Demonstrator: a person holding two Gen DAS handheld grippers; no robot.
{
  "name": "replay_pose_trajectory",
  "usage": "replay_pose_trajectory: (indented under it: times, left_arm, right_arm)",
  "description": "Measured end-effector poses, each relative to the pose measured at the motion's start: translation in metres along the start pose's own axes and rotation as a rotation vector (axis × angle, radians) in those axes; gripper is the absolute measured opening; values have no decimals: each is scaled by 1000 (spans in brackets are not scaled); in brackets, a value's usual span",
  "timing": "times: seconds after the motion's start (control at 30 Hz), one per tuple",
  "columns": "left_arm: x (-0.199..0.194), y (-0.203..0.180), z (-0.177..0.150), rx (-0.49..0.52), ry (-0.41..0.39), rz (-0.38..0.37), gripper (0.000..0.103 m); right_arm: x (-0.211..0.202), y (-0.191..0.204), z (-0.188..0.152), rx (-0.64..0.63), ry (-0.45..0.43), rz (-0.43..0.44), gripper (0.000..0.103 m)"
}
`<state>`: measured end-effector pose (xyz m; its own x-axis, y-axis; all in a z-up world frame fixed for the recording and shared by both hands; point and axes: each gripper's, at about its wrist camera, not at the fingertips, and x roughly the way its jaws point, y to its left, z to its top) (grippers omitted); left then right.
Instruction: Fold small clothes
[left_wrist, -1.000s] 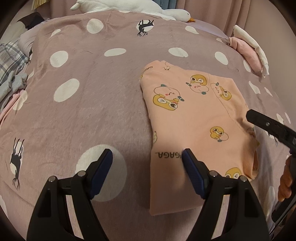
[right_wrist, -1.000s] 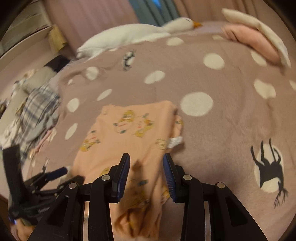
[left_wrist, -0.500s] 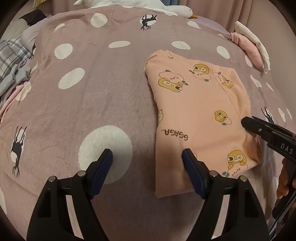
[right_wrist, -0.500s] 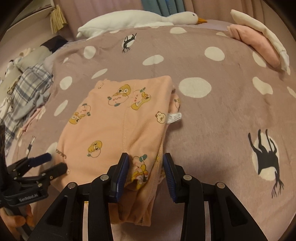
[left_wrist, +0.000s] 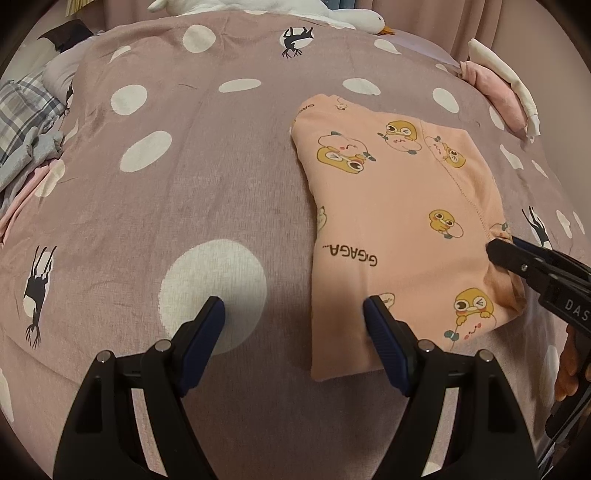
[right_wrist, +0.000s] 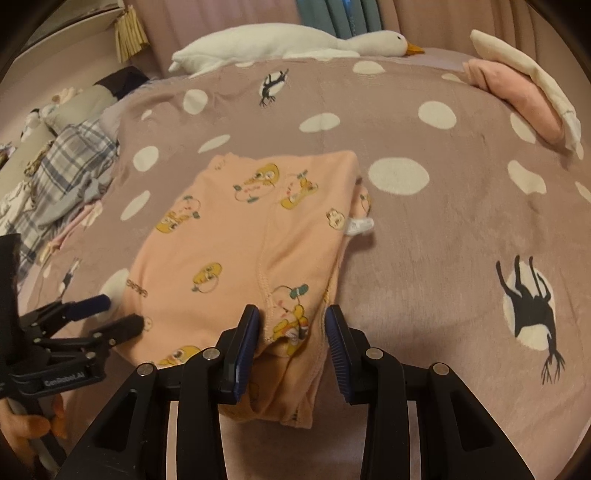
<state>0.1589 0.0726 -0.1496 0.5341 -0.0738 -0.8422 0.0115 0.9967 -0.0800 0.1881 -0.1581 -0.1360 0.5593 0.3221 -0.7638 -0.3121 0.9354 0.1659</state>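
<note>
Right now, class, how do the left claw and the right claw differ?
The left claw gapes wide; the right claw stands narrower. The left claw straddles an edge of the peach garment; the right claw has its hem between its pads. Both are black with blue pads, angled down over the spotted blanket.

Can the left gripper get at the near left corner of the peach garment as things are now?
Probably yes. The left gripper is open with one finger already over the peach garment, and nothing lies on that corner. The right gripper works the opposite edge, clear of it.
</note>
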Motion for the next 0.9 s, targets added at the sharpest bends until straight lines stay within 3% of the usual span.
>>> replay_pose_trajectory:
  times: [0.13, 0.33, 0.57, 0.73, 0.9]
  left_arm:
    - [0, 1, -1, -2, -1, -4, 79]
    - [-4, 2, -3, -11, -1, -15, 78]
    - [-22, 3, 3, -17, -62, -33, 74]
    - [-19, -6, 15, 9, -74, -74, 47]
    - [-5, -22, 19, 63, -57, -109, 36]
  right_arm:
    - [-5, -4, 1, 26, -3, 19, 37]
    - [-29, -12, 17, 70, -104, 80, 37]
    - [-17, -3, 37, 68, -112, 110, 37]
    - [3, 11, 50, 12, -88, 96, 37]
    - [31, 7, 60, 40, -20, 85, 31]
